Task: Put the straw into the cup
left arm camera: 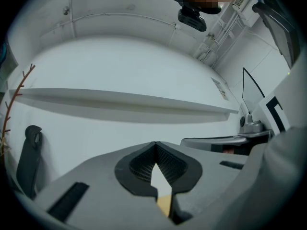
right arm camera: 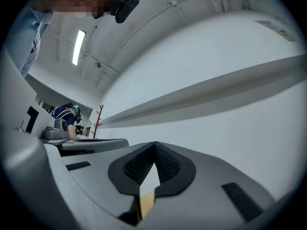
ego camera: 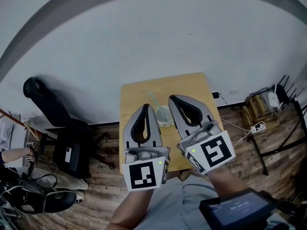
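A clear plastic cup (ego camera: pixel 164 115) stands on the small wooden table (ego camera: pixel 192 87), between my two grippers. A pale green straw (ego camera: pixel 152 99) runs from the back left down to the cup's rim; I cannot tell whether its end is inside the cup. My left gripper (ego camera: pixel 145 106) is left of the cup and my right gripper (ego camera: pixel 171 98) is right of it. Both are held above the table and are shut with nothing in them. In the left gripper view (left arm camera: pixel 154 143) and the right gripper view (right arm camera: pixel 154 143) the tips meet against a white wall; cup and straw are out of sight there.
A black office chair (ego camera: pixel 45 102) and a black bag (ego camera: pixel 72 152) stand left of the table. Power strips and cables (ego camera: pixel 259 126) lie on the wood floor at the right. A dark device with a screen (ego camera: pixel 235 210) sits at my waist. A person's hand (ego camera: pixel 21 153) shows at the far left.
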Available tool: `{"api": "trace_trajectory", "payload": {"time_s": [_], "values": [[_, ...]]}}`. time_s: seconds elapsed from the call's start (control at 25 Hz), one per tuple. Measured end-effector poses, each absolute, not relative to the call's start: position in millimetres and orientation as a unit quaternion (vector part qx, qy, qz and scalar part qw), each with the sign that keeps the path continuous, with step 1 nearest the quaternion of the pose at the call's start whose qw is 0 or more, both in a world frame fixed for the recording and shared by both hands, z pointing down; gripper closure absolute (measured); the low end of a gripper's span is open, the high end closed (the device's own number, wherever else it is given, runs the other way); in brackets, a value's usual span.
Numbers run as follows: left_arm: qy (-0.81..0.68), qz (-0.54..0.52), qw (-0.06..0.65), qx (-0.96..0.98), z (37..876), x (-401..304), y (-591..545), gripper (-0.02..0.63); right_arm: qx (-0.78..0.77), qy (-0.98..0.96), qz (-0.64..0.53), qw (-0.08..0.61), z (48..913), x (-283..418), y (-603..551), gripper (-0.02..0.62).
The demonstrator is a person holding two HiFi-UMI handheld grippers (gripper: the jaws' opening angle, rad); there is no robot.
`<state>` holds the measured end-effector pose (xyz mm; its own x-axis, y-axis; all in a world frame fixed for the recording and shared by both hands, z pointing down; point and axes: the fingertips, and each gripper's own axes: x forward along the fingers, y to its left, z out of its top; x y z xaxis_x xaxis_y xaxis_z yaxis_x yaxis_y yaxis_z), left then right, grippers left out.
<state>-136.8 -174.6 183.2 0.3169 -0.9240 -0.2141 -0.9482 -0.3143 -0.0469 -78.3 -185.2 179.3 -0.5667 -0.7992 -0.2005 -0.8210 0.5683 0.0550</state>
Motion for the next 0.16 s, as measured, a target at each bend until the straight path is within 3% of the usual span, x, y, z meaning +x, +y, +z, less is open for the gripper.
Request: {"api": "trace_trajectory", "payload": {"time_s": [0.16], "values": [[0.580, 0.075, 0.081, -0.807, 189.0, -137.9, -172.8, 0.607, -0.461, 0.881, 0.070, 0.077, 185.0, -77.8, -183.3, 0.597]]}}
